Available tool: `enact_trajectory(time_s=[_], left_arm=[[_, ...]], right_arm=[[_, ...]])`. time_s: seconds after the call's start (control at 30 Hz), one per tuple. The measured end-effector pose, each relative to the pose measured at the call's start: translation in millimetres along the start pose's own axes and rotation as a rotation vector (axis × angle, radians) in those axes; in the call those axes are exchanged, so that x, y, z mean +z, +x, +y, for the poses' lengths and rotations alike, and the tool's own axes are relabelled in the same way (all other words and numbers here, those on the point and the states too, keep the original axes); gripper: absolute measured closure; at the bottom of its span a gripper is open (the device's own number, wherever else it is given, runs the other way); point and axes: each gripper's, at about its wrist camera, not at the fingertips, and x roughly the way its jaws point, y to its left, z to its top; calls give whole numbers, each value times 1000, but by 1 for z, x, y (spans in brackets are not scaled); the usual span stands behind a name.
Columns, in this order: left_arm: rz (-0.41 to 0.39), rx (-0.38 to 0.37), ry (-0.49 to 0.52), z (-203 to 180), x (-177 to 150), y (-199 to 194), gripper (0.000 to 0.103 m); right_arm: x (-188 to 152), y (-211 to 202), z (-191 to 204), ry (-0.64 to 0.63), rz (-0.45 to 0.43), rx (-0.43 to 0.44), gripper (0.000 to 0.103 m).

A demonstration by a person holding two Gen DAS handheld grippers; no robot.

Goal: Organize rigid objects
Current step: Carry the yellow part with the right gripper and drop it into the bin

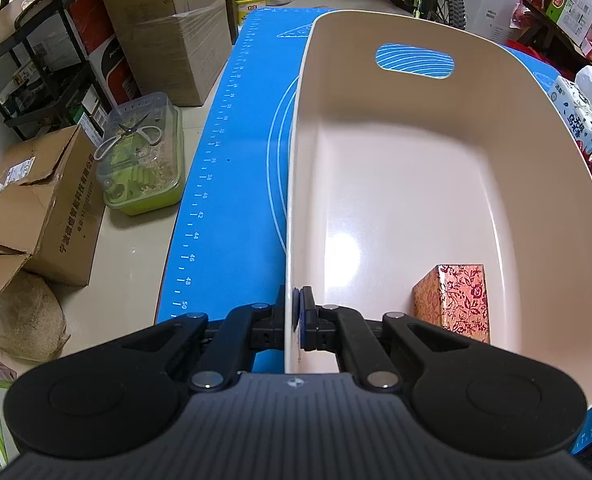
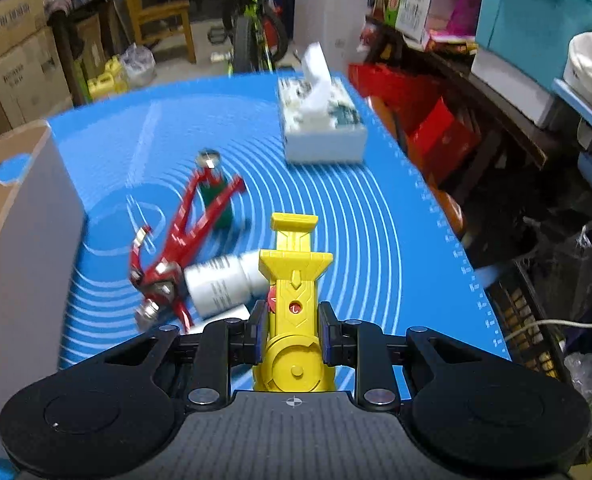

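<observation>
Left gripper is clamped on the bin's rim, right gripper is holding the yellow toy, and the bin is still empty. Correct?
Not quite: the bin is not empty. The left wrist view shows a red patterned box on its floor. The rest holds: the left gripper is clamped on the rim, and the right gripper holds the yellow toy.

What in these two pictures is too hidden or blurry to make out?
- Left wrist view: the near end of the patterned box in the bin is hidden behind the left claw, which pinches the bin's wall.
- Right wrist view: the white bottle label is blurred; its end sits behind the yellow toy in the right claw.
- Right wrist view: the green item under the red tool is blurred.
</observation>
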Motion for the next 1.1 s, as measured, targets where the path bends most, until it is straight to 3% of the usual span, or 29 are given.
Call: enact_trajectory(time_s=[0.27,0.6,0.83,1.1], left_arm=[[-2,5,14,-2,0,0,97],[0,10,18,-4,0,-1,97],[0,11,19,-3,0,-1,97],[0,11,20,-3,0,0,97]], right_arm=[[12,-32,15,-3,-133,57,70],[20,-61,43,-22,-222,165,70],[29,-90,84,-112,-294,255,70],[35,-99,142,-236,-303,338,70]])
